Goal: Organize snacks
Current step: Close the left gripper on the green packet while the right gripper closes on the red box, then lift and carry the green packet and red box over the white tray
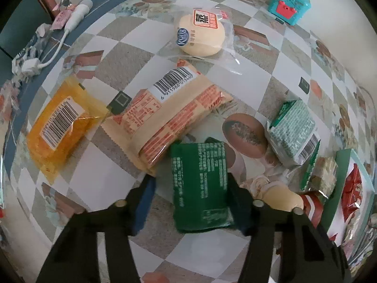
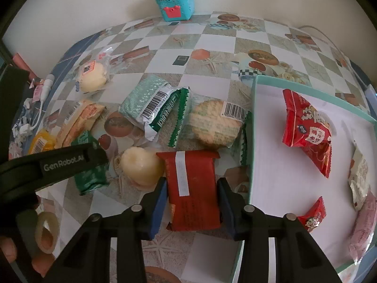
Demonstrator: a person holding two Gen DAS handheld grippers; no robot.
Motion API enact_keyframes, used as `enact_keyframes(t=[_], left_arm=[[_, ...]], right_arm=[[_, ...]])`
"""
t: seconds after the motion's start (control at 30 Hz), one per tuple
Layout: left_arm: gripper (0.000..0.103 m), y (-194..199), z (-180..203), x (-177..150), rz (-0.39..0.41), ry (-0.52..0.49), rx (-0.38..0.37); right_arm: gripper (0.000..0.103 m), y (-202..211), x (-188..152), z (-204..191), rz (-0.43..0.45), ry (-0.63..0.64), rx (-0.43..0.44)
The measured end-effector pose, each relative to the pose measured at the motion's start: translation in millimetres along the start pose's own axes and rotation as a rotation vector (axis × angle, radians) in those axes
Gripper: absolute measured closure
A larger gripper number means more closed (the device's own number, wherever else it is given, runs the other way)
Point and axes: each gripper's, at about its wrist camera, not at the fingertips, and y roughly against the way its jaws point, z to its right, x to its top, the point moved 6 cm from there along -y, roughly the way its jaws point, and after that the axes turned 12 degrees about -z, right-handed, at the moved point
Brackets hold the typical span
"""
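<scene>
In the left wrist view a dark green snack packet (image 1: 200, 184) lies on the checkered tablecloth between the fingers of my left gripper (image 1: 190, 184). The right pad touches it, but a strip of table shows at the left pad, so the gripper is open. In the right wrist view my right gripper (image 2: 192, 184) is shut on a red snack packet (image 2: 193, 188), with both blue pads against its long sides. The packet rests on the table just left of the teal tray (image 2: 253, 118).
The tray holds a red bag (image 2: 306, 127), a small red packet (image 2: 312, 214) and pale packets. Loose on the table are a round bun (image 1: 200, 35), a beige packet (image 1: 169, 115), an orange packet (image 1: 59, 127), a pale green packet (image 2: 146, 103) and a cracker disc (image 2: 214, 122). A teal box (image 2: 175, 2) stands by the wall.
</scene>
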Motion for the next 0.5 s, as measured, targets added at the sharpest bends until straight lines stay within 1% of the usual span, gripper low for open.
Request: enact_keyframes(t=[0.1, 0.17, 0.2, 0.23, 0.4, 0.5], left_arm=[[0.047, 0, 2, -2, 0.0, -0.006, 0.009], [0.052, -1, 3, -2, 0.002, -0.009, 0.014], [0.058, 0, 5, 1, 0.004, -0.009, 0.016], [0.061, 1, 6, 1, 0.005, -0.009, 0.017], [0.061, 2, 8, -6, -0.007, 0.008, -0.001], [0.061, 2, -2, -8, -0.019, 0.014, -0.021]], right_arm=[[0.058, -6, -2, 0, -0.015, 0.002, -0.011], [0.059, -7, -4, -1, -0.013, 0.012, -0.024], [0.059, -6, -4, -2, -0.012, 0.014, -0.026], [0.06, -6, -5, -2, -0.011, 0.011, -0.022], [0.061, 1, -4, 0, 0.0, -0.005, 0.0], [0.061, 8, -3, 0, 0.015, -0.013, 0.026]])
